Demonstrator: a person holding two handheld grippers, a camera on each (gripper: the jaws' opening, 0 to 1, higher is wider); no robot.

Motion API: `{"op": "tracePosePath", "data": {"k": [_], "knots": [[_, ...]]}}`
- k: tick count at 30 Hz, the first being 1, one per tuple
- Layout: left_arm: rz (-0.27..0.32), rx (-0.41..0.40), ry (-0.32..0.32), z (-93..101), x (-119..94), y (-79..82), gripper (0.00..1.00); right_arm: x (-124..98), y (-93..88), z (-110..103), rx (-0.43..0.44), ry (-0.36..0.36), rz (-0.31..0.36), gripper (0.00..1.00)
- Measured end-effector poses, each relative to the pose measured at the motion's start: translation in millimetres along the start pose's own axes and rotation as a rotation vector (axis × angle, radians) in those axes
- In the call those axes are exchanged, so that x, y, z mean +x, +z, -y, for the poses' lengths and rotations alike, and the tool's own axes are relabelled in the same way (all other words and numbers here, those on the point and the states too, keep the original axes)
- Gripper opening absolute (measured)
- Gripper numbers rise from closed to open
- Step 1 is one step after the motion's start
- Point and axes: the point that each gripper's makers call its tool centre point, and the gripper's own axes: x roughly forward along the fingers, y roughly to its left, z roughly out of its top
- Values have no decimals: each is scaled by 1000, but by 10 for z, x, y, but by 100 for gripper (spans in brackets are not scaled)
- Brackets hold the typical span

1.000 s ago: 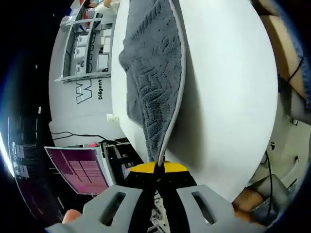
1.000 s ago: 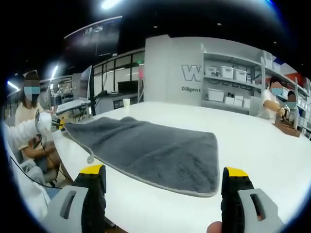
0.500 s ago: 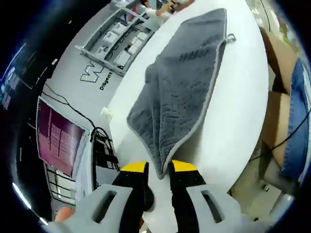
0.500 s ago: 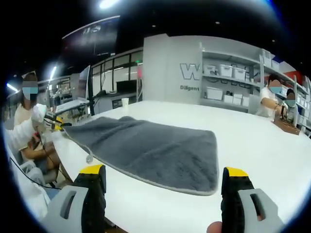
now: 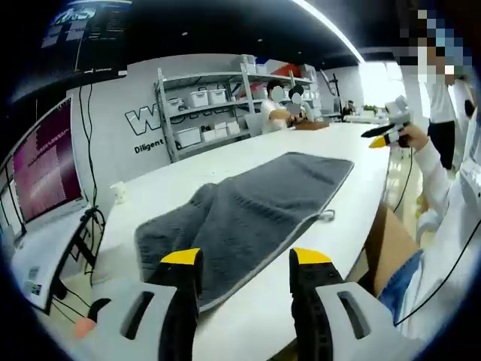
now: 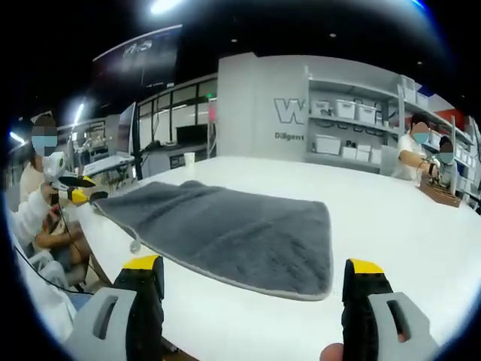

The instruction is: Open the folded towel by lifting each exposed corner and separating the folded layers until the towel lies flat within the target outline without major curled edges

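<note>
A grey towel (image 5: pixel 255 199) lies spread along the white table (image 5: pixel 331 162), with a raised wrinkle at its near left end and a small loop tag (image 5: pixel 328 216) on its front edge. My left gripper (image 5: pixel 246 263) is open just short of the towel's near end, with nothing between its fingers. The right gripper (image 5: pixel 387 135) shows far right, held in a hand. In the right gripper view the towel (image 6: pixel 225 229) lies flat ahead of my open right gripper (image 6: pixel 253 265), which hangs over the table's (image 6: pixel 391 218) near edge. The left gripper (image 6: pixel 71 189) shows at the towel's far left end.
A paper cup (image 5: pixel 117 192) stands on the table's back left. Shelves with boxes (image 5: pixel 207 113) line the wall, and people (image 6: pixel 421 154) work at the far end. A monitor (image 5: pixel 41 169) stands off the table's left. The person's sleeve (image 5: pixel 443 195) is on the right.
My left gripper has opened and let go of the towel corner, which now rests on the table. Its view has rolled upright and drawn back. The right gripper has stayed put.
</note>
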Motion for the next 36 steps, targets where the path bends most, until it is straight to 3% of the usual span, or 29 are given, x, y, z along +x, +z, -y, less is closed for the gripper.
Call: {"op": "tracePosePath", "data": {"k": [5, 10, 15, 28, 36], "knots": [[14, -80, -42, 118, 118, -16, 69, -17, -26, 91, 13, -20, -5, 99], [82, -102, -71, 227, 162, 68, 75, 7, -115, 134, 35, -23, -37, 99], [156, -185, -92, 315, 206, 136, 95, 65, -167, 161, 65, -11, -46, 99], [122, -195, -109, 392, 297, -13, 99, 286, -430, 188, 168, 47, -91, 99], [109, -174, -129, 425, 326, -15, 98, 441, -648, 334, 247, 51, -118, 99]]}}
